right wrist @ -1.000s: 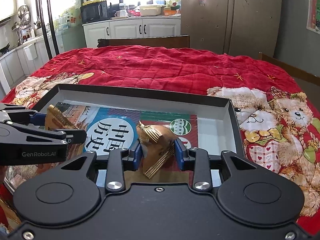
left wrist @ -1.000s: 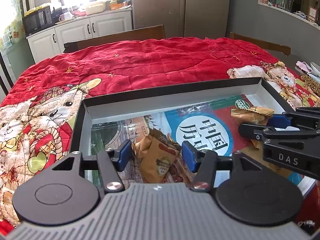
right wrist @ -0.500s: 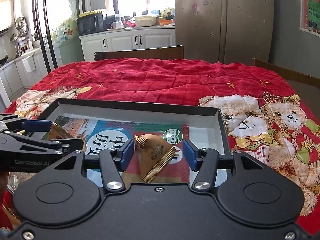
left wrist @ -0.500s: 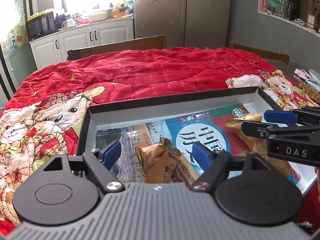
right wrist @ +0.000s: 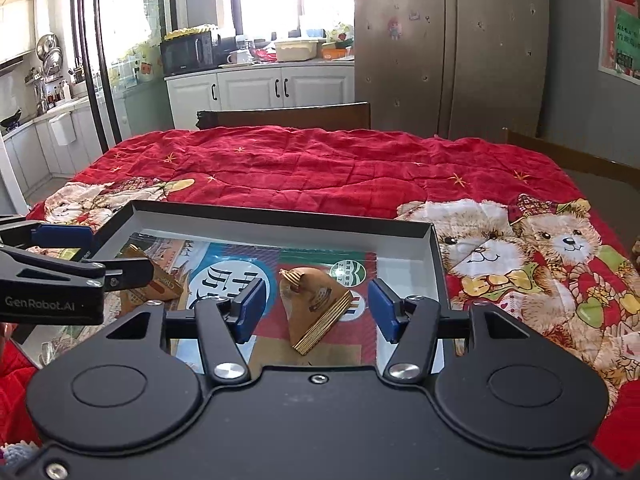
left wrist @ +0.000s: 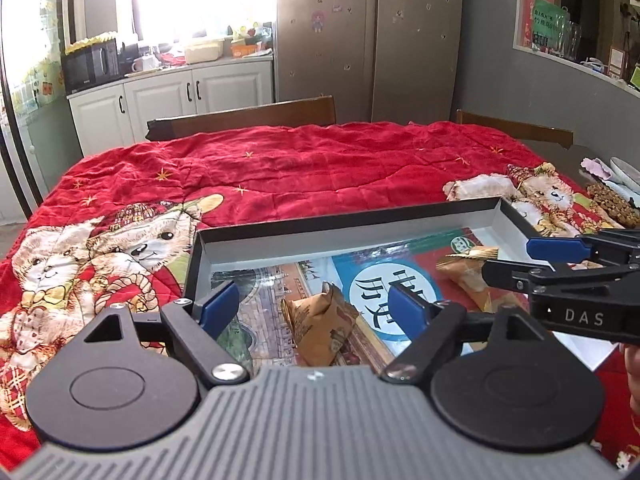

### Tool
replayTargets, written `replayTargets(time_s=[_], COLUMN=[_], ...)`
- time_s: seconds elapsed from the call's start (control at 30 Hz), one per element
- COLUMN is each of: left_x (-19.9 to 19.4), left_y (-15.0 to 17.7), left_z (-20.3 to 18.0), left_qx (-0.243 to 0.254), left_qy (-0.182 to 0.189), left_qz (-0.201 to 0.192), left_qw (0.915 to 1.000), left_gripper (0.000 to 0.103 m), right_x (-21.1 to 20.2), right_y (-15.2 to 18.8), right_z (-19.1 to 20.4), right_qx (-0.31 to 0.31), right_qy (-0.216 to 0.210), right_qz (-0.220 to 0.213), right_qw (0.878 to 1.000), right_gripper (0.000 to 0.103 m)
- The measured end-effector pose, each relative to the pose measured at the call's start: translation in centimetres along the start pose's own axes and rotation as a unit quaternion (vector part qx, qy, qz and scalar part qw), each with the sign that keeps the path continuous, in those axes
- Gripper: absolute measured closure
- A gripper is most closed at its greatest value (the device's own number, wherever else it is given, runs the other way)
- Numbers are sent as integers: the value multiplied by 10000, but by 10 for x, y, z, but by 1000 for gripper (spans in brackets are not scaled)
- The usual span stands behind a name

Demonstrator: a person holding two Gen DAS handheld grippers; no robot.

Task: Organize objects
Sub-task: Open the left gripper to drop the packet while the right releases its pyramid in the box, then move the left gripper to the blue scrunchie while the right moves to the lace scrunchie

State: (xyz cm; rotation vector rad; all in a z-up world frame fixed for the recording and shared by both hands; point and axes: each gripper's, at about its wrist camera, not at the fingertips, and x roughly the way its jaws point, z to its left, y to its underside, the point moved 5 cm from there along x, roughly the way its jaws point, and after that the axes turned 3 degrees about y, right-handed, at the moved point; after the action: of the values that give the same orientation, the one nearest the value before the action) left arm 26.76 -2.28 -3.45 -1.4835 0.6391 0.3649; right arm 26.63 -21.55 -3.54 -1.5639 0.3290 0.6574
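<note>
Fingers (left wrist: 218, 306) of the left gripper (left wrist: 312, 306) are spread wide, and nothing is gripped or touched by them; a brown packet (left wrist: 322, 328) is seen lying between and below the blue pads, on the floor of the tray (left wrist: 340, 236). Fingers (right wrist: 250, 306) of the right gripper (right wrist: 316, 308) are likewise held well apart, with a second packet (right wrist: 314, 304) lying loose between them, clear of both pads. This one is a wedge of crinkled brown foil with a ribbed gold seam along its near edge. The tray is shallow and rectangular, with black outer walls and pale grey inner walls, and its floor is covered by a glossy printed sheet (right wrist: 224, 280) bearing large characters in a white circle. The tray is set on a red quilt (right wrist: 320, 164), stitched and wrinkled, printed with teddy bears, which is spread over the tabletop.
</note>
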Motion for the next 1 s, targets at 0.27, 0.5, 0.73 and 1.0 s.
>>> replayTargets(time_s=[0.27,0.5,0.73,1.0], left_x=[-30,-70,-105,-135], left_y=[-1,0,6,25], left_z=[-4,-12,-15,-14], left_qx=[102,380,502,637], left_qy=[44,94,177,186], left_qz=[-207,-538,-712,-774], left_qw=[9997,9978,9960,9948], left_gripper=[12,9,7,6], right_x=[-26,-57,-89,-125], right_y=[0,2,9,29], right_z=[0,-3,-3,-6], right_qx=[-49,-26,-83,-144], right_qy=[-5,-89,-167,-156], right_qz=[-114,-249,-405,-487], right_qw=[9999,9996,9990,9986], right_gripper=[46,45,45,45])
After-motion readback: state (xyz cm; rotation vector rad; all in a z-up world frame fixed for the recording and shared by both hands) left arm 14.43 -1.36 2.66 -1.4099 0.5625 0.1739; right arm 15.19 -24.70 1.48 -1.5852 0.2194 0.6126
